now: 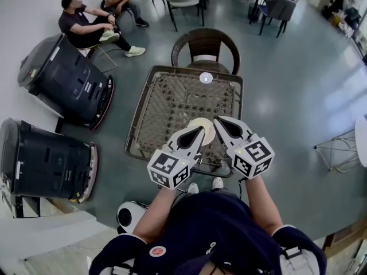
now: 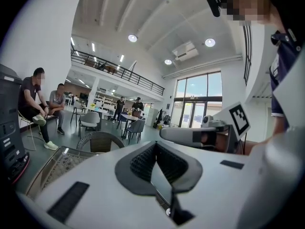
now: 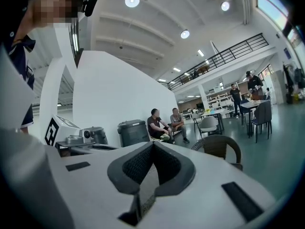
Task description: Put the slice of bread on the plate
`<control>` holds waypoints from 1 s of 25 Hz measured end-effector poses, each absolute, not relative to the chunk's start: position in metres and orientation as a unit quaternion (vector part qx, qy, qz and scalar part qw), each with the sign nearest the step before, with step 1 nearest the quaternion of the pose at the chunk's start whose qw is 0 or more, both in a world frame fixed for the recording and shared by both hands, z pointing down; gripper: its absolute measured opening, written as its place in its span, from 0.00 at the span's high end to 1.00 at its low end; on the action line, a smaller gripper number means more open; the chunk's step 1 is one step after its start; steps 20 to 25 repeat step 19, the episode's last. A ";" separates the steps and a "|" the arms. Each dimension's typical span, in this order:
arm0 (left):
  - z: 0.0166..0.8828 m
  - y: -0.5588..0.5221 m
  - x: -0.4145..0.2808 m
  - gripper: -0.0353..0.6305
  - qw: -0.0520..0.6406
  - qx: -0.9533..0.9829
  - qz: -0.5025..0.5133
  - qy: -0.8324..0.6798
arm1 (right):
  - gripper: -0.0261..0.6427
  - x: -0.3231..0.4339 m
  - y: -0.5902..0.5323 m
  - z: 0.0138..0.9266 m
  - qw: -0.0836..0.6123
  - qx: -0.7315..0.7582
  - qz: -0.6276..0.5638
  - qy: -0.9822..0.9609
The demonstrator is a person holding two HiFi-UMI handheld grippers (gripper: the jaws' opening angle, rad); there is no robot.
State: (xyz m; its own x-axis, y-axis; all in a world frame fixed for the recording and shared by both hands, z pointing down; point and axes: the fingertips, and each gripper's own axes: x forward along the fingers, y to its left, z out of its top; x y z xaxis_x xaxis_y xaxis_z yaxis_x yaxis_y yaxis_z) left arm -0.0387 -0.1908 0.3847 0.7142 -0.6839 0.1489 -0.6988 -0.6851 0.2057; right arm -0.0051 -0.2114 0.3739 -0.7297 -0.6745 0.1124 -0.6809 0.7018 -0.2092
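In the head view a pale round plate (image 1: 204,132) lies on the wicker table (image 1: 166,102), partly hidden behind both gripper tips. I cannot make out a slice of bread apart from the plate. My left gripper (image 1: 200,133) is held above the table's near side, its jaws closed with nothing between them. My right gripper (image 1: 218,121) is beside it, also shut and empty. In the left gripper view the closed jaws (image 2: 155,145) point level across the room, with the right gripper (image 2: 190,135) to the right. The right gripper view shows its own closed jaws (image 3: 152,145).
A small white round object (image 1: 206,78) sits at the table's far edge, and a wicker chair (image 1: 205,47) stands behind it. Two large dark bins (image 1: 66,76) stand on the floor to the left. Two people (image 1: 97,22) sit at the back left.
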 end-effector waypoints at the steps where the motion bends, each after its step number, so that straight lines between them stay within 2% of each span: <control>1: 0.383 -0.191 -0.039 0.94 0.123 0.918 0.029 -0.377 | 0.95 -0.005 -0.211 0.374 0.012 0.367 0.120 -0.922; 25: 0.379 -0.188 -0.036 0.94 0.121 0.918 0.029 -0.376 | 0.95 -0.001 -0.208 0.368 0.002 0.373 0.115 -0.921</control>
